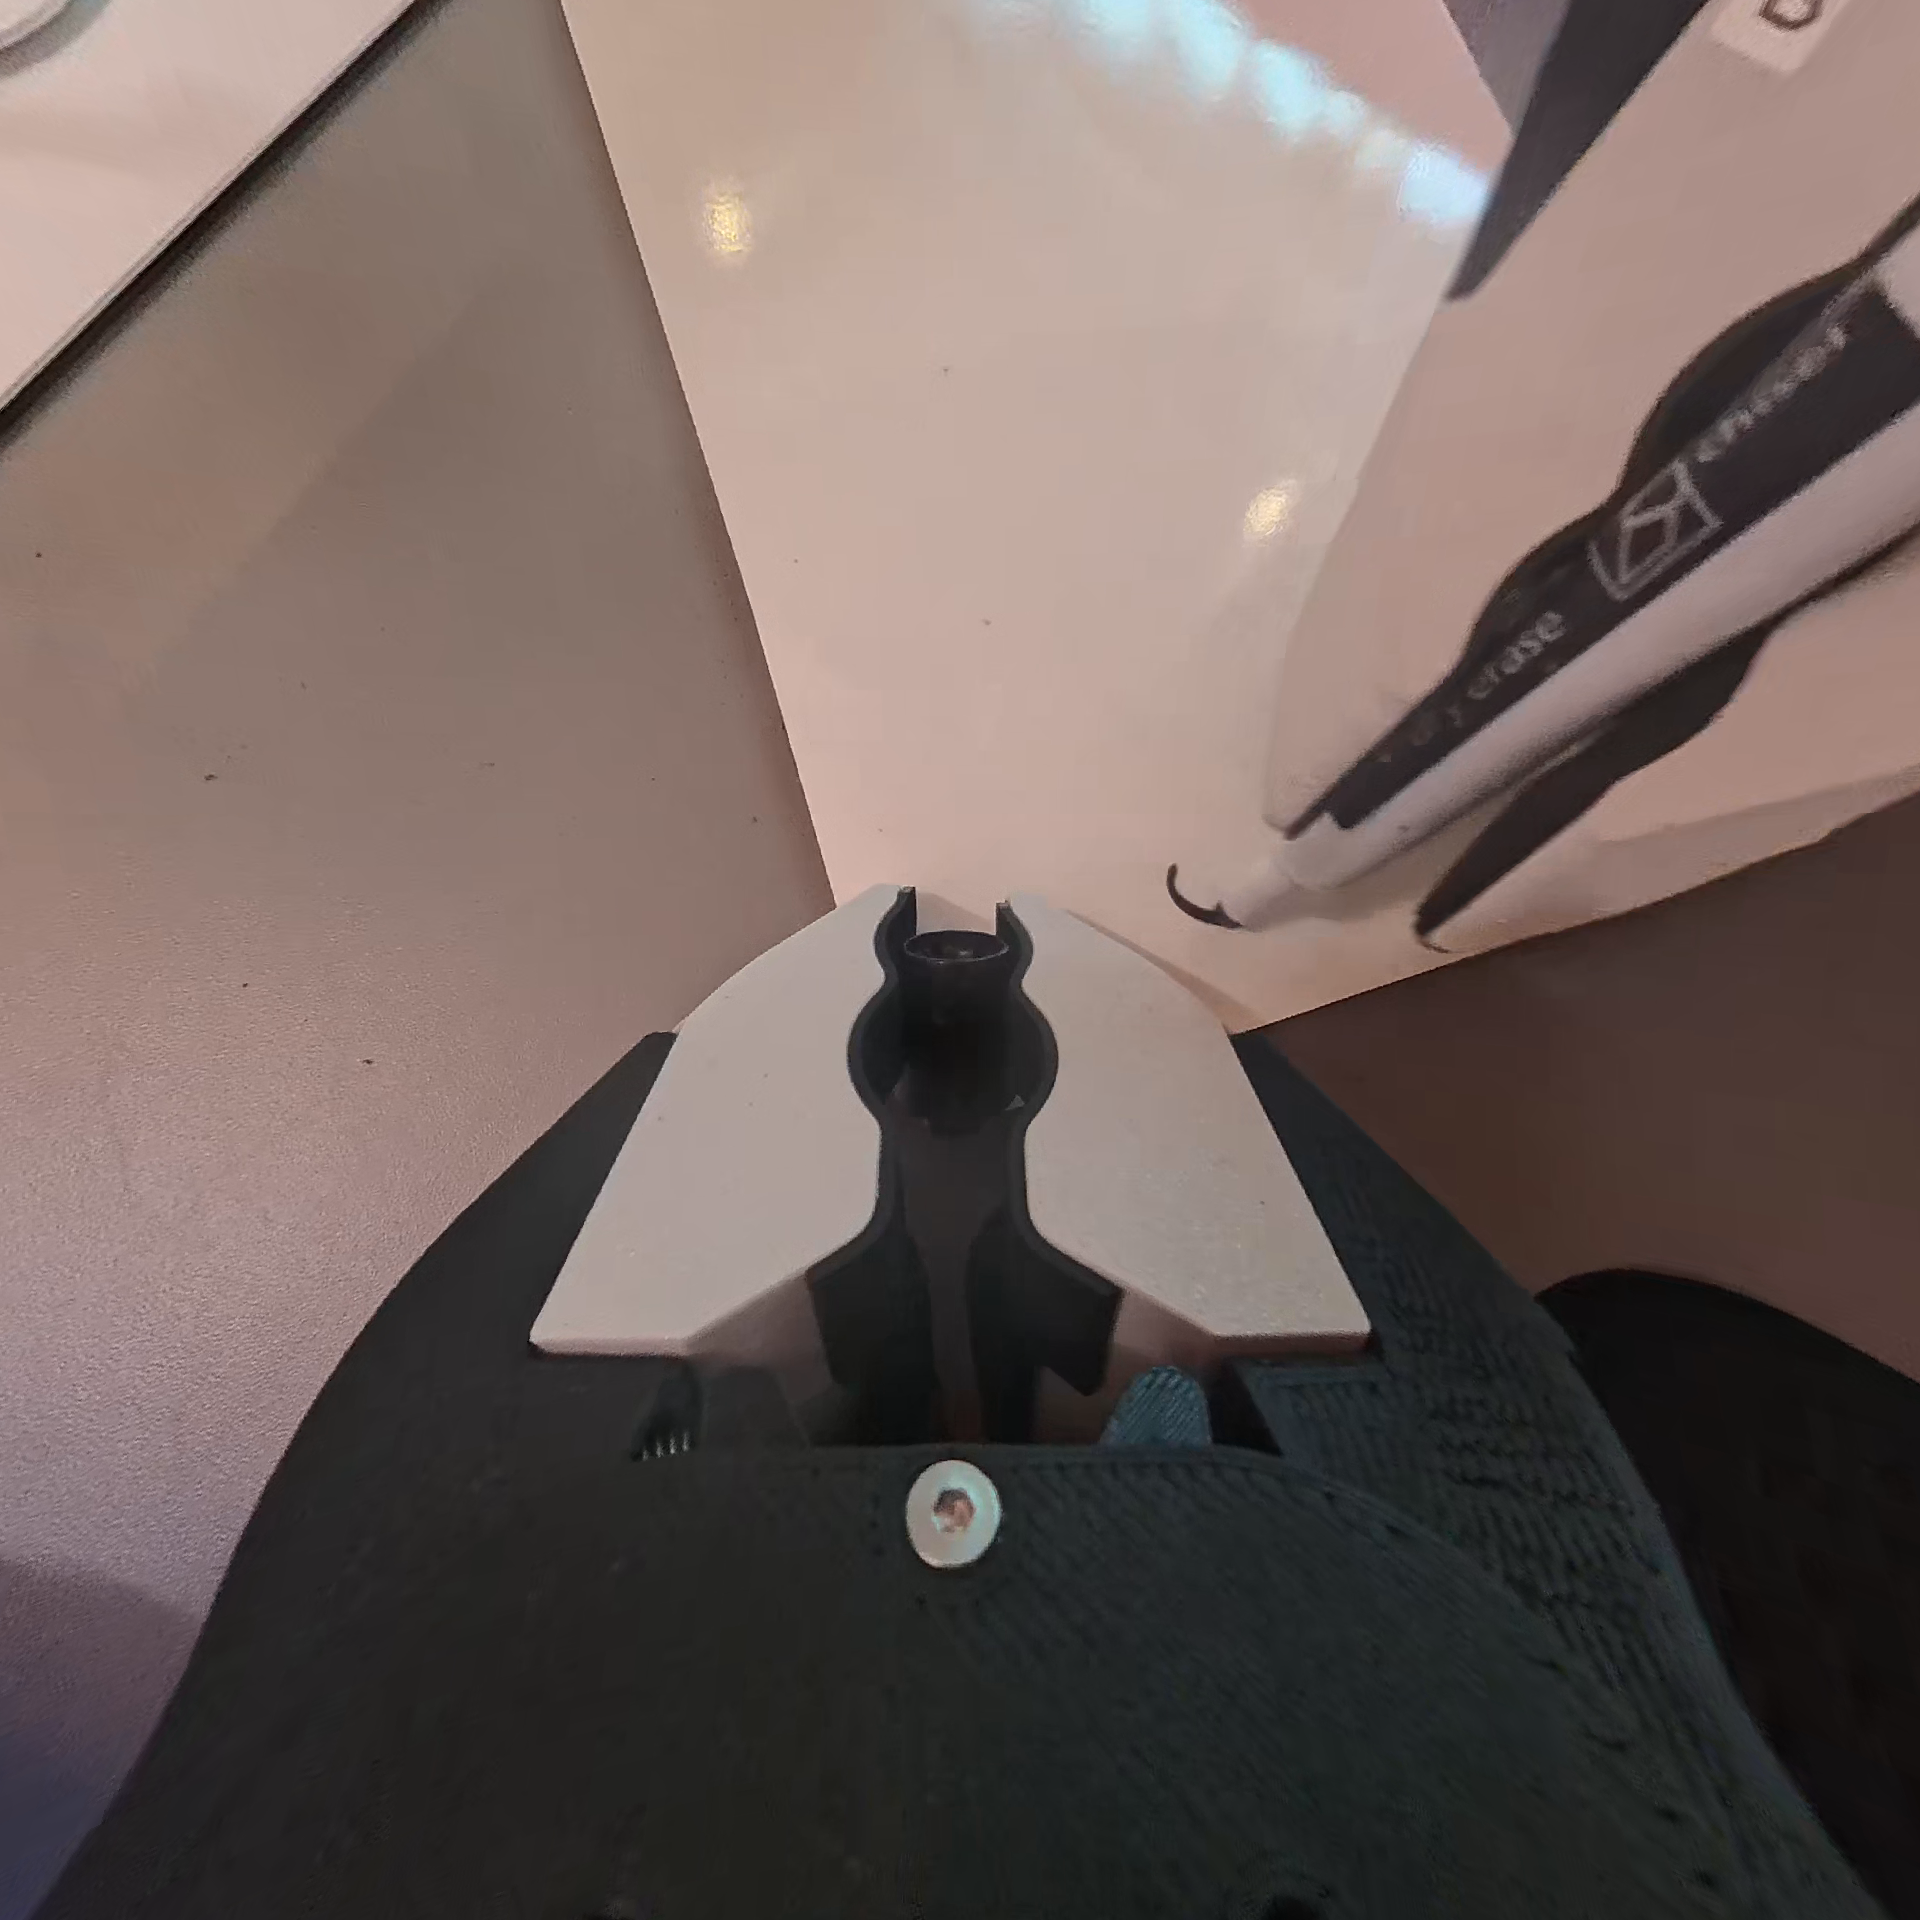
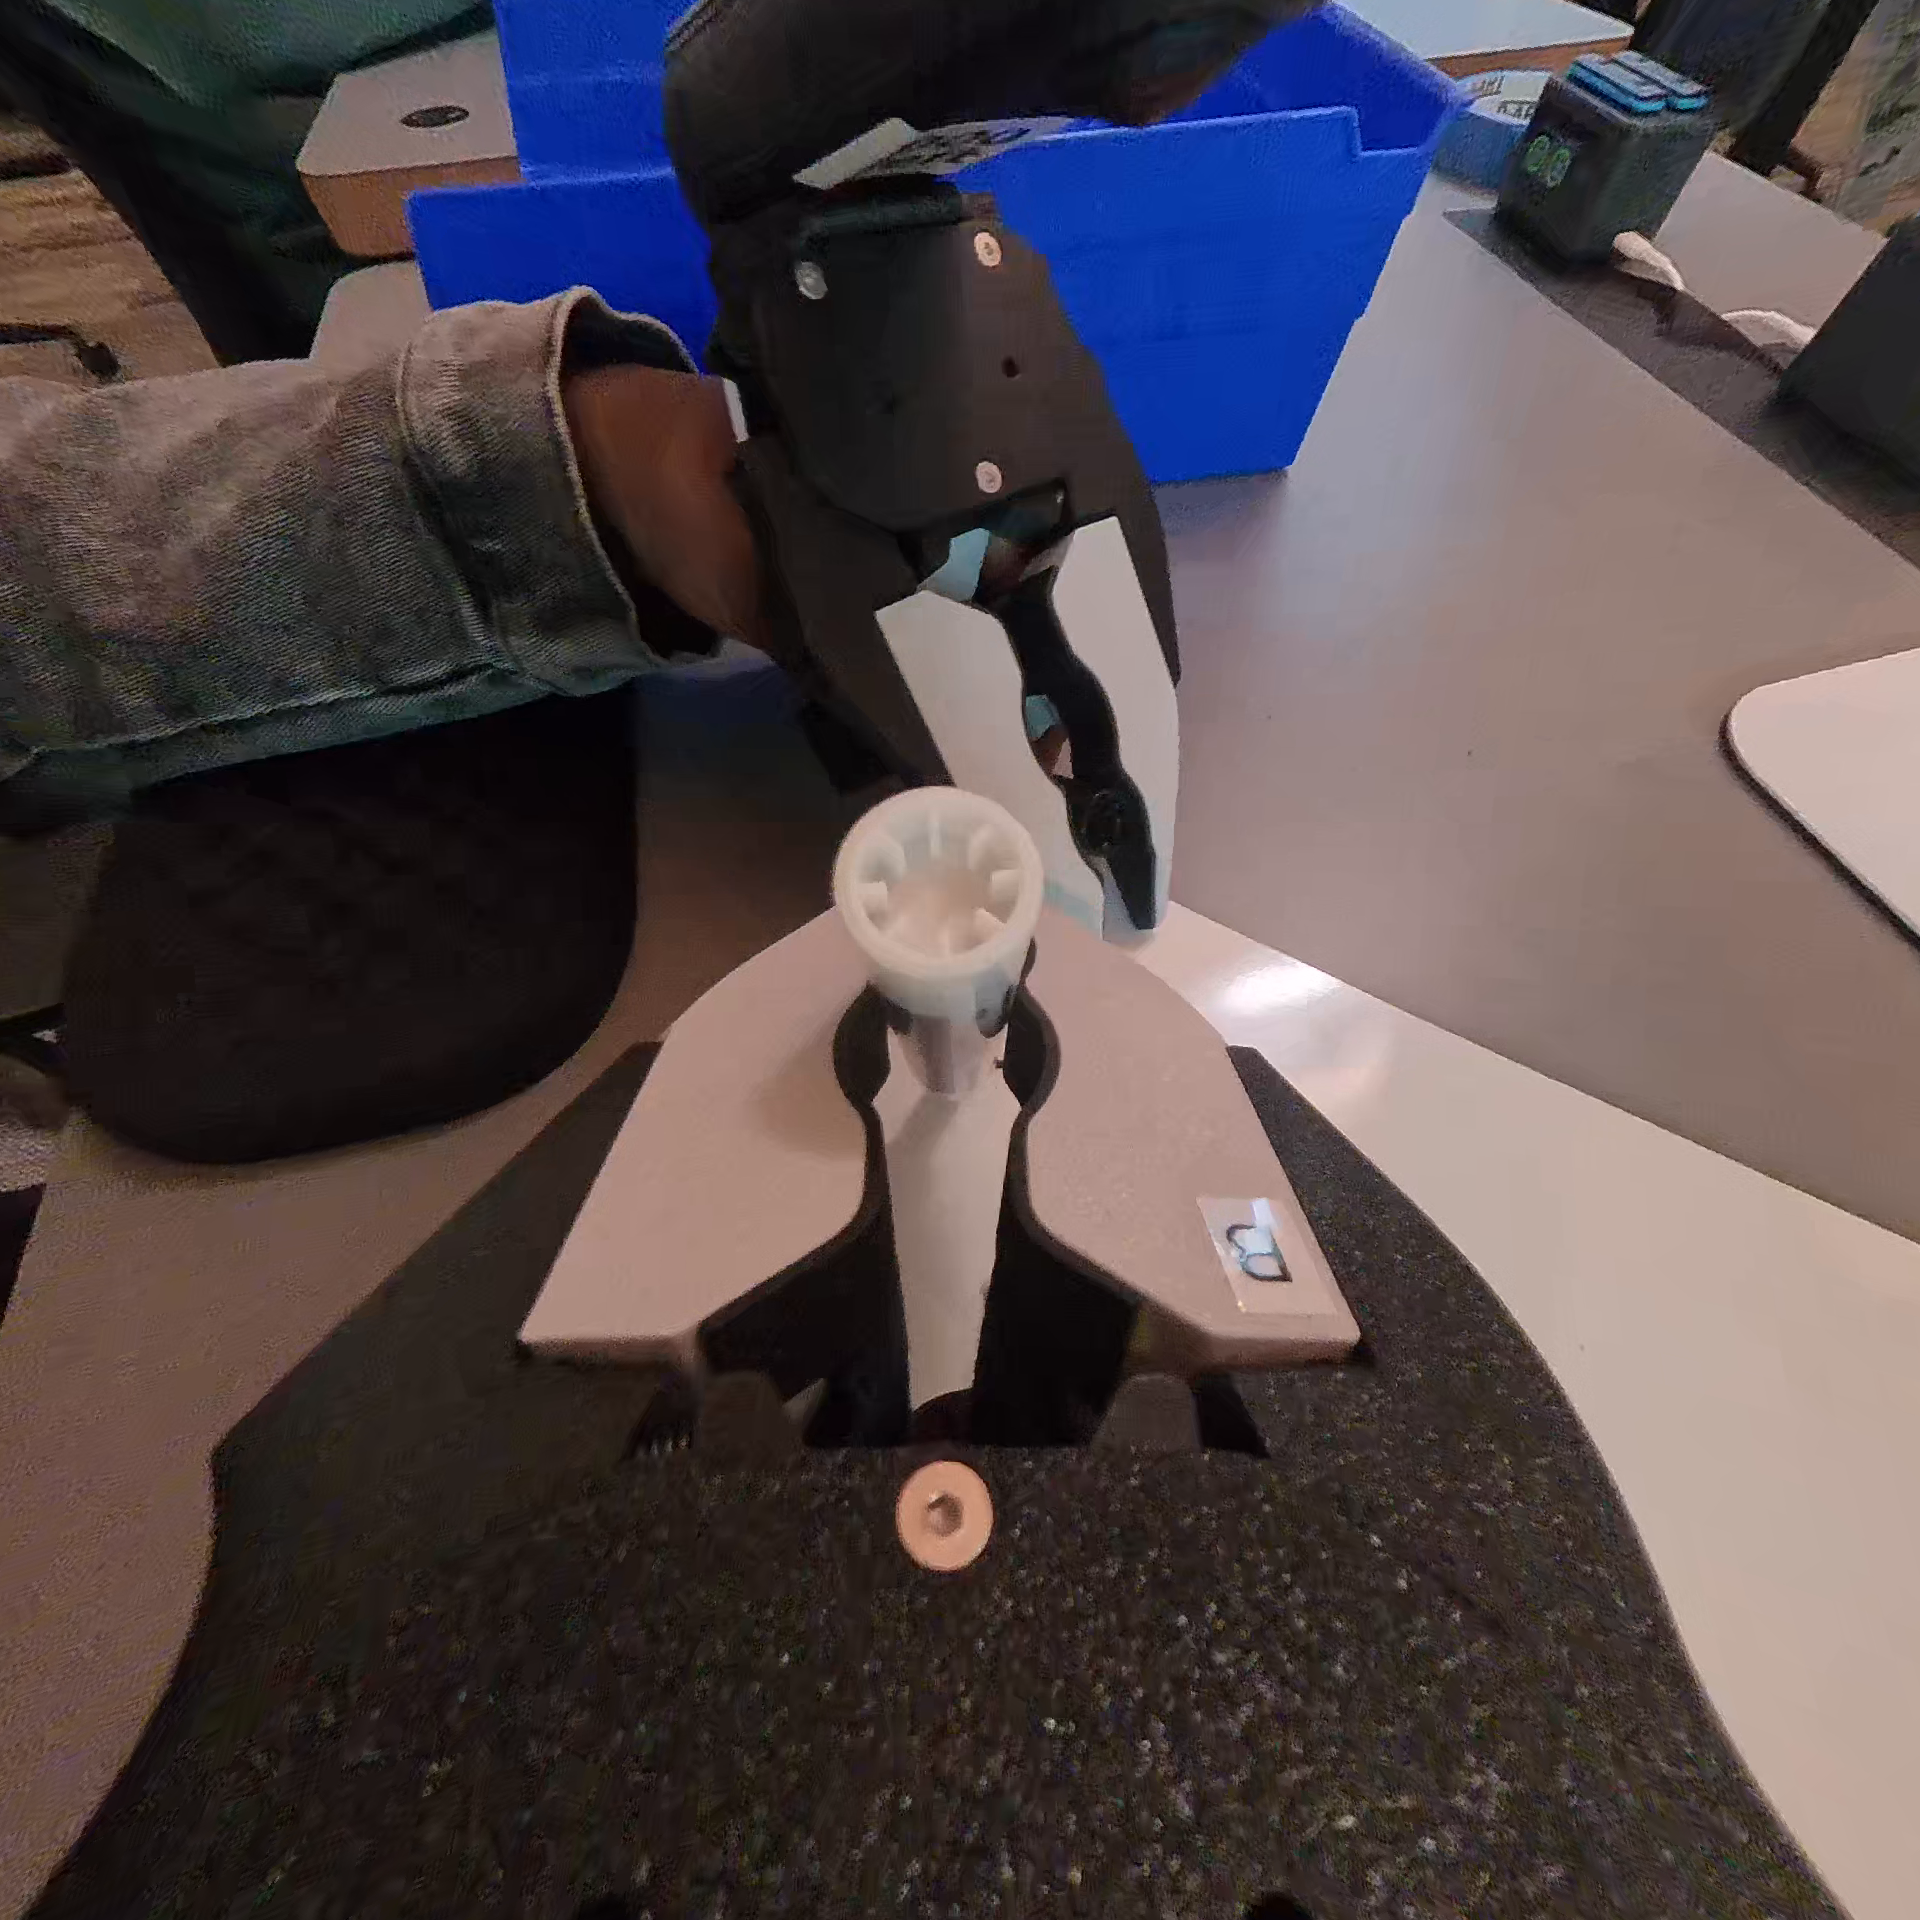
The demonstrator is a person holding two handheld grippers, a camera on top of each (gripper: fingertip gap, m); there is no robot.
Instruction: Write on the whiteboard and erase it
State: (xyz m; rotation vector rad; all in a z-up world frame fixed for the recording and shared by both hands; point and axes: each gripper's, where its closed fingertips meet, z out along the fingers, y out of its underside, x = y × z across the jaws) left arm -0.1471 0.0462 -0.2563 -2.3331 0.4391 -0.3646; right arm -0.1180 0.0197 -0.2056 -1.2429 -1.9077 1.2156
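Right gripper (image 1: 1340,873) clamps the marker (image 1: 1538,707) mid-barrel, tip on the whiteboard (image 1: 1039,416); light, slick plastic, so grip firm. Left gripper (image 1: 958,914) pinches the black cap (image 1: 956,961).

White whiteboard (image 1: 987,468), black-and-white marker (image 1: 1621,644), blue bin (image 2: 1195,343), grey table (image 1: 364,727)

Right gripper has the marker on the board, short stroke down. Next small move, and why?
Probably keep dragging the marker along the whiteboard to extend the stroke. The tip touches the board at the mark's end, only a short curved line exists, and the right gripper is clamped on the barrel. The left gripper just holds the black cap.
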